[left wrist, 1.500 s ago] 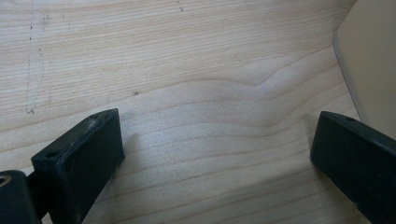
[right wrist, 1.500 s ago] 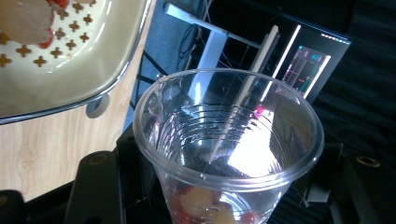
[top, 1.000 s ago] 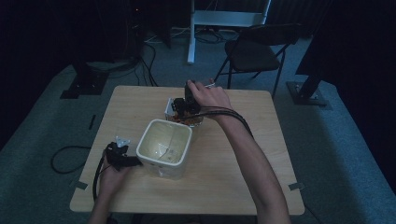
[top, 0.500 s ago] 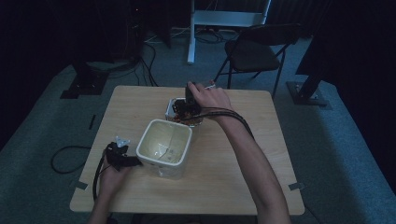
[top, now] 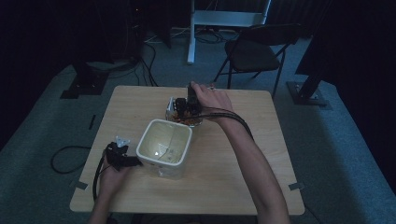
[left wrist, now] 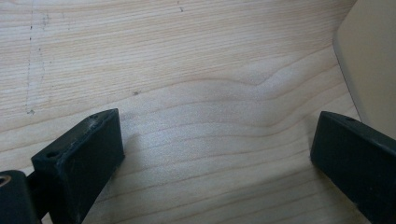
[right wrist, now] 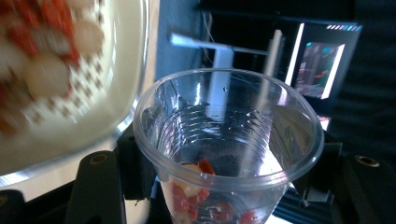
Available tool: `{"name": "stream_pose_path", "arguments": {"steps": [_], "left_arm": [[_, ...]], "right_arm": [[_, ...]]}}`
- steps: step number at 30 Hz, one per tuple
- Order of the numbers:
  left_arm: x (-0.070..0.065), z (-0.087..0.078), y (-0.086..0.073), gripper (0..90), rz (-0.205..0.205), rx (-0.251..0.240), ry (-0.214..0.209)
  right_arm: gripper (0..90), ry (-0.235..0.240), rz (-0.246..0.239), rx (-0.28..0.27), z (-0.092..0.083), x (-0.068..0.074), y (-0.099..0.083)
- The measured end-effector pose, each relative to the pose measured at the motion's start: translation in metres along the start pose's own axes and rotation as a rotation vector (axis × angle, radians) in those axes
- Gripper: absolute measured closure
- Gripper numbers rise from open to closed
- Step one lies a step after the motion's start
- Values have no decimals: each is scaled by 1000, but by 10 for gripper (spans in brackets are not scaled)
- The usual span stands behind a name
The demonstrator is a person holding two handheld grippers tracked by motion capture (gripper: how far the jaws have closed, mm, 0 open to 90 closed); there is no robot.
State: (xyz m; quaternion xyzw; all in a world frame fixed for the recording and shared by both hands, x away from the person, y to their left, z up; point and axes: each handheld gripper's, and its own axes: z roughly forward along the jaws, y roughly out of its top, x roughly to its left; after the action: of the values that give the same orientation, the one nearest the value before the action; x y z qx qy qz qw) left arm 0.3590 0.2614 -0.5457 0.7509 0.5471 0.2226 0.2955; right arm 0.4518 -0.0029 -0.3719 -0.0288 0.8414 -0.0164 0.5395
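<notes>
My right gripper is at the far middle of the table, shut on a clear plastic cup that sits between its jaws. Red and white pieces lie in the cup's bottom. The cup is tipped beside a white dish of similar red and white pieces, and that dish lies just left of the gripper in the high view. A cream square container stands in the middle of the table. Close to its left side, my left gripper rests low over the wood, open with nothing between its jaws. The container's wall shows beside its right jaw.
The light wooden table has bare room on its right half and near the front edge. A folding chair and a white stand sit on the floor beyond the far edge. Cables trail from both grippers.
</notes>
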Motion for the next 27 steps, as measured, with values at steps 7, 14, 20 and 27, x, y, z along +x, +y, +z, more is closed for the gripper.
{"name": "stream_pose_path", "arguments": {"steps": [7, 14, 20, 27], "left_arm": [[0, 0, 0, 32, 0, 0, 0], [0, 0, 0, 32, 1, 0, 0], [0, 0, 0, 32, 1, 0, 1], [0, 0, 0, 32, 1, -1, 1]], "right_arm": [[359, 146, 404, -152, 1, -15, -23], [357, 332, 837, -358, 1, -30, -61], [357, 512, 1079, -557, -1, -37, -86], [354, 537, 1070, -601, -9, -34, -85]]}}
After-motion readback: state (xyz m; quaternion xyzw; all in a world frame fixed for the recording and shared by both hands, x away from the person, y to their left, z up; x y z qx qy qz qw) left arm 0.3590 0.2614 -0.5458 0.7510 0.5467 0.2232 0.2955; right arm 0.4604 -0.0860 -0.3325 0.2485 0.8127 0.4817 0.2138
